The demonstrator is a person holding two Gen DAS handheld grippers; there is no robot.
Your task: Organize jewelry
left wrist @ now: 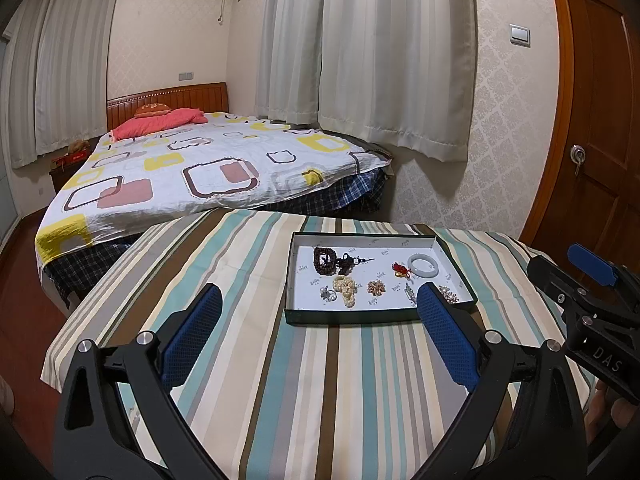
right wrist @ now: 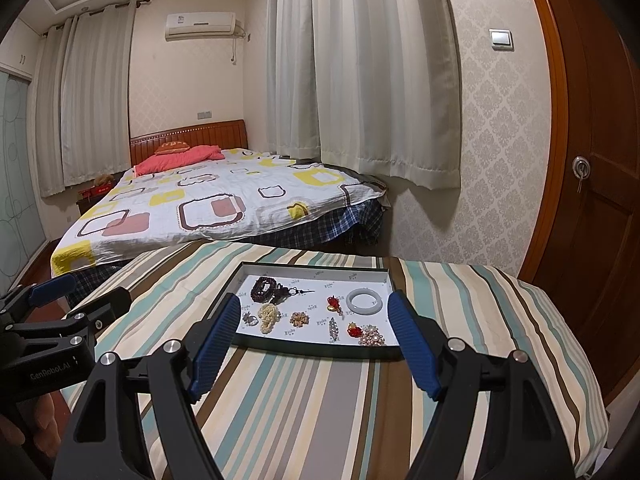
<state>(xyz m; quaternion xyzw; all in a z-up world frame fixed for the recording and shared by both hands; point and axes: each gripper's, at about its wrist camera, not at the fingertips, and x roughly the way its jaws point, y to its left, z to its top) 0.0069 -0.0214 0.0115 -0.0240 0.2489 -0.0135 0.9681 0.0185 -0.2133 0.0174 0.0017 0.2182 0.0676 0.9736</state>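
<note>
A shallow dark-rimmed tray (left wrist: pixel 292 280) (right wrist: pixel 316 350) with a white floor lies on the striped tablecloth. In it lie a dark bead string (left wrist: pixel 325 259) (right wrist: pixel 264 289), a pale bangle (left wrist: pixel 423 266) (right wrist: pixel 364 301), a cream bead cluster (left wrist: pixel 346 289) (right wrist: pixel 268 317), a red charm (left wrist: pixel 399 269) (right wrist: pixel 333 303) and several small brooches. My left gripper (left wrist: pixel 318 296) stands open, hovering short of the tray's near rim, nothing between its blue pads. My right gripper (right wrist: pixel 314 308) is also open, its pads framing the tray from the near side, holding nothing.
The striped table (left wrist: pixel 280 380) (right wrist: pixel 320 420) has bare cloth left of and in front of the tray. A bed (left wrist: pixel 200 168) stands beyond the table's far edge. A wooden door (left wrist: pixel 600 120) is at the right, curtains behind.
</note>
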